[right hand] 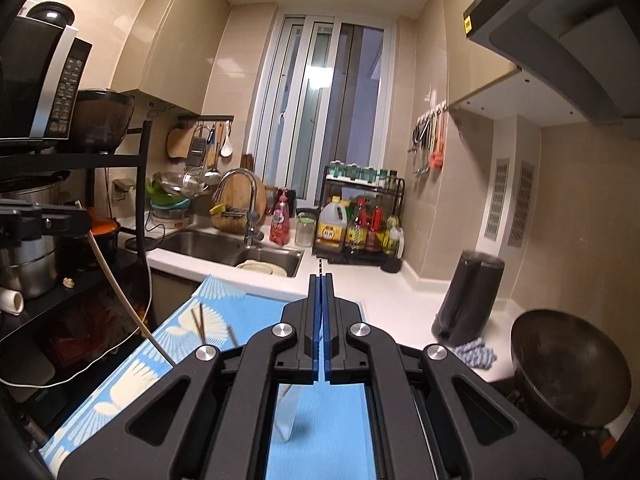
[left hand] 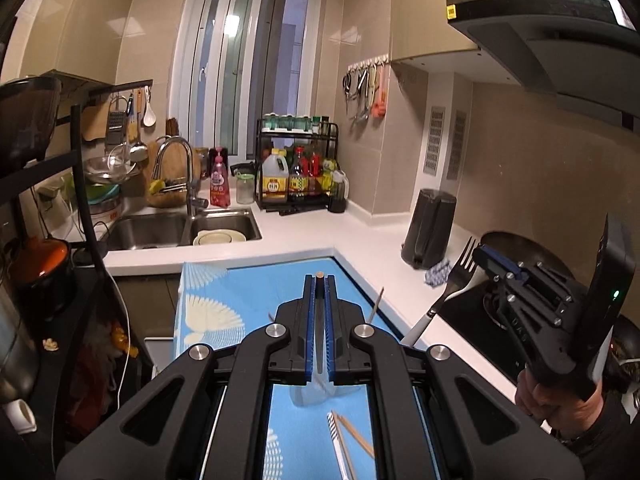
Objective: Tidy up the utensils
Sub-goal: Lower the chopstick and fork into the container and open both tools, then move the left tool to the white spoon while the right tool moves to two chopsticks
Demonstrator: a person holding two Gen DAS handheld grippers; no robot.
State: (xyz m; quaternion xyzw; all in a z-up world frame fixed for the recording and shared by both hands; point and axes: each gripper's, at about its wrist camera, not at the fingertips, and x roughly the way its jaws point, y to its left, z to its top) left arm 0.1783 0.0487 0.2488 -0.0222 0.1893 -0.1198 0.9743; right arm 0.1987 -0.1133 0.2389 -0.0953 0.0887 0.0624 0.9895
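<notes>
Two grippers clamped shut: left gripper [left hand: 319,280] on a chopstick [left hand: 319,276], right gripper [right hand: 322,280] on a fork [left hand: 460,270] at 3 o'clock; thin handles may slip

White kitchen counter [left hand: 304,240], blue mat with white fan shapes [left hand: 224,300] lying on it, chopsticks [left hand: 356,436] and a striped straw [left hand: 338,440] on the mat, dark jug [left hand: 428,228] and checked cloth [left hand: 438,274] on the counter

We see each gripper [left hand: 319,280] built from matte black angular links joined by round silver screw heads, with ribbed blue pads [left hand: 329,320] lining the fingers. Our right gripper [left hand: 486,254] carries a green light, gripped by a bare-skinned hand [left hand: 548,396] in a dark sleeve.
</notes>
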